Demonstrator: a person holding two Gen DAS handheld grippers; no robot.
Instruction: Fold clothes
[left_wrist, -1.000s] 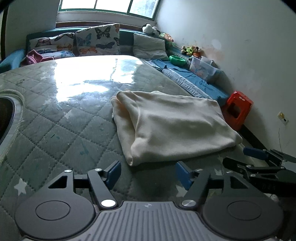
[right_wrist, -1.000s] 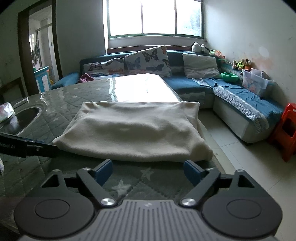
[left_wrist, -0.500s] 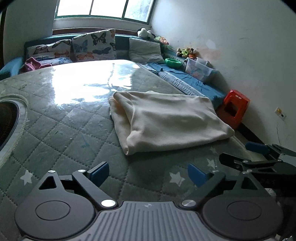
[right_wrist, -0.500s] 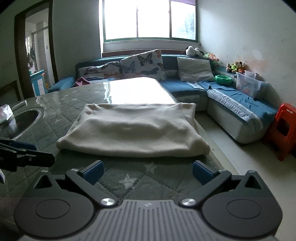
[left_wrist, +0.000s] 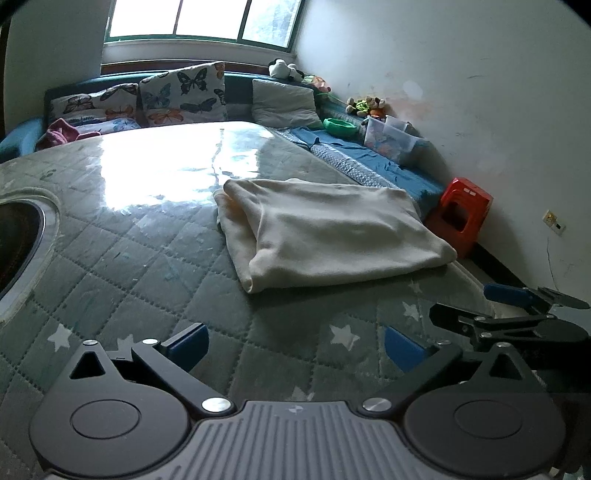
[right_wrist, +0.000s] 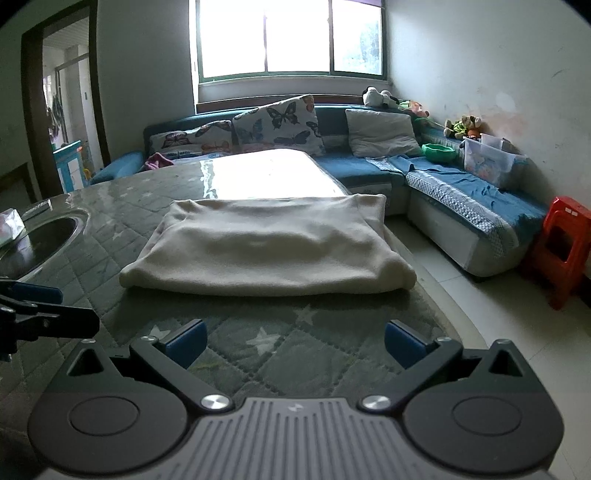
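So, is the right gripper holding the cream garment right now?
No, the right gripper is open over bare quilted table cover, short of the folded cream garment.

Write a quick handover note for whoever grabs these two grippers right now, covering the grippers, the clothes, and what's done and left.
Left gripper: jaws opening, almost at full width, nothing between them.
Right gripper: wide open, empty.
Both sit short of the cloth, over the grey-green quilted table cover with white stars, not touching it.
The cream fleece garment lies folded into a flat rectangle near the table's right edge, its near fold facing the grippers.
Done: this piece looks folded and released.
Left: judge whether it needs another fold, or move it aside. No other clothes lie on the table; a pink cloth sits on the blue sofa beyond.
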